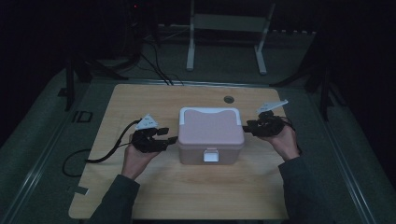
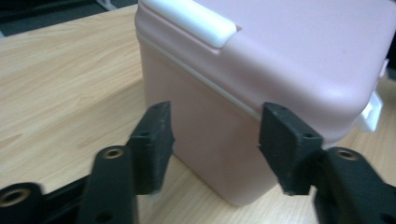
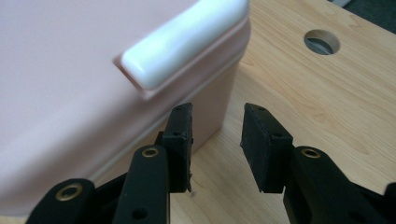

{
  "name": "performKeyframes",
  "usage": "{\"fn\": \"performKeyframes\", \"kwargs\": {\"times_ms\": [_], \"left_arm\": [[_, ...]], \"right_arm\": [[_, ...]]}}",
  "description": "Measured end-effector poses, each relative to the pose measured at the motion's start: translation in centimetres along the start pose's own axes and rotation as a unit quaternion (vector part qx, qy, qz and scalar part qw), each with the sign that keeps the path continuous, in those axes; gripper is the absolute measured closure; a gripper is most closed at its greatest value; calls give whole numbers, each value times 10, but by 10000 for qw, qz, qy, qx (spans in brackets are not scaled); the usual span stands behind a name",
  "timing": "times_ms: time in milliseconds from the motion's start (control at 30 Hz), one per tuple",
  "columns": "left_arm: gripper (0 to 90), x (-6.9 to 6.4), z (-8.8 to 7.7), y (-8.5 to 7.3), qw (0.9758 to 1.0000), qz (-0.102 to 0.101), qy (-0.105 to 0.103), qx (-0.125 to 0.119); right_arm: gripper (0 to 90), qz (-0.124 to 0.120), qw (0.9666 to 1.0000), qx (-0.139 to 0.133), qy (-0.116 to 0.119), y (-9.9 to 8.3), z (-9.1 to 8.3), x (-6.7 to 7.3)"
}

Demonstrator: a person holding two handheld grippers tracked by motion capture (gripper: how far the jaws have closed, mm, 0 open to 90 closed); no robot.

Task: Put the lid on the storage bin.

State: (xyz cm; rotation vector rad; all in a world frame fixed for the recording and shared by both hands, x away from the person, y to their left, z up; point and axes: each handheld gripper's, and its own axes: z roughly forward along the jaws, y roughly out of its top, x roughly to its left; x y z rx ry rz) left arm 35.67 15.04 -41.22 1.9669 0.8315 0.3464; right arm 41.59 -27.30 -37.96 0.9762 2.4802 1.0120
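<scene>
At the left of the high view, the person's left hand is holding the left gripper [image 1: 171, 138] just beside the left wall of the pink rounded plastic box with a white hinged handle bar and white front latch [image 1: 210, 135]. That box is sitting closed near the middle of the pale wooden table [image 1: 140, 191], latch facing the person. In the left gripper view, the left gripper [image 2: 215, 140] is standing released, its jaws spread wide with the box's near corner [image 2: 224, 154] lying ahead between them, and no pad is pressing on the plastic.

The box is looking stiff and smooth-walled, probably light if empty, though whether anything is inside cannot be told. Its glossy, slightly tapered sides are likely slippery for narrow pads, so a single pinch on a wall would probably slide. The better holds appear to be the white latch tab [image 1: 210, 156] at the front for opening, or the lip under the lid seam, with one gripper bracing each side.

At the right, the right gripper [image 1: 246, 128] is hovering just beside the box's right wall. In the right gripper view, the right gripper [image 3: 215, 140] is also unclenched, jaws partly apart, one pad close against the box's corner beneath the white handle bar [image 3: 182, 42], nothing clamped between them. A round cable hole [image 3: 321, 42] is showing in the table beyond.
</scene>
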Motion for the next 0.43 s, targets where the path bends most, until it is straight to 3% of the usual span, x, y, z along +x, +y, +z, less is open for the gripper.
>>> {"fn": "performKeyframes", "kwargs": {"times_ms": [200,433], "left_arm": [[407,16,-12,-15,9993,-267,266,-26],[393,25,-35,-21,9979,-284,496,-318]], "right_arm": [[614,56,9998,57,-156,-16,-9,-6],[573,296,9993,55,-226,-40,-22,-18]]}}
